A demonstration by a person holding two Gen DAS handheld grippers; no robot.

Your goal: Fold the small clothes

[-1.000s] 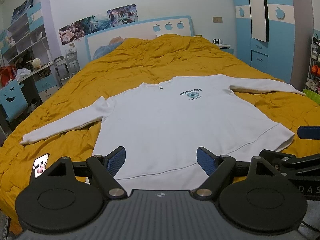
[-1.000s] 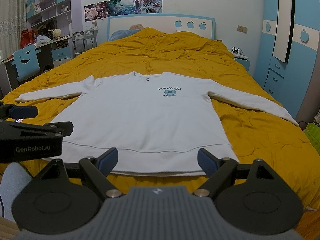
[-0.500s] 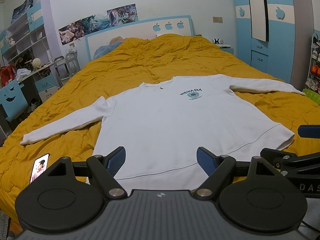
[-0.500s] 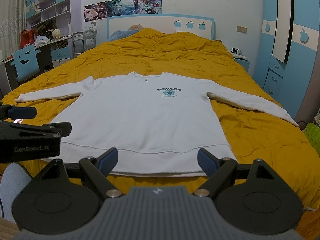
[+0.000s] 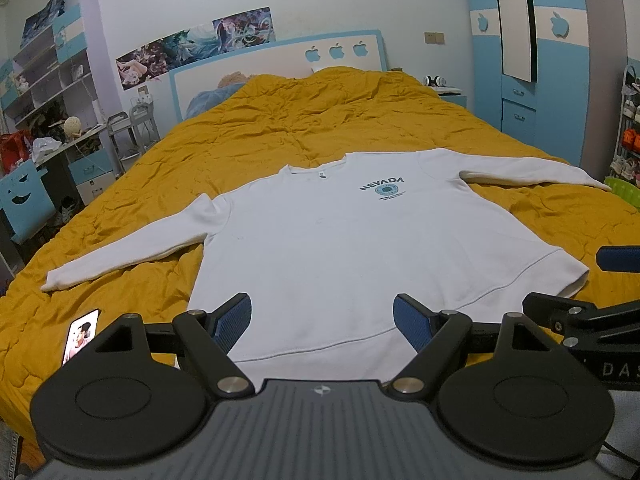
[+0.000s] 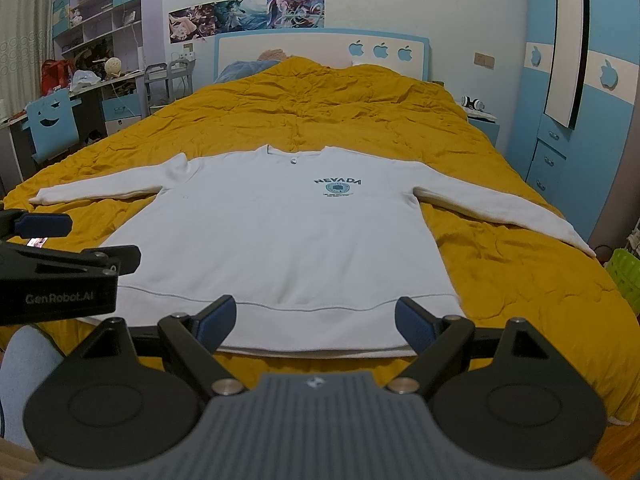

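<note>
Yellow bed (image 5: pixel 280 128) holds flat sweatshirt (image 5: pixel 360 240). Left gripper (image 5: pixel 322 322), right gripper (image 6: pixel 316 320) both spread, empty; I should pinch sleeve cuffs first.

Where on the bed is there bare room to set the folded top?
Free: the orange quilt between the sweatshirt collar and the headboard, and right of the hem below the sleeve. Crowded: the left near corner, where a phone lies.
</note>
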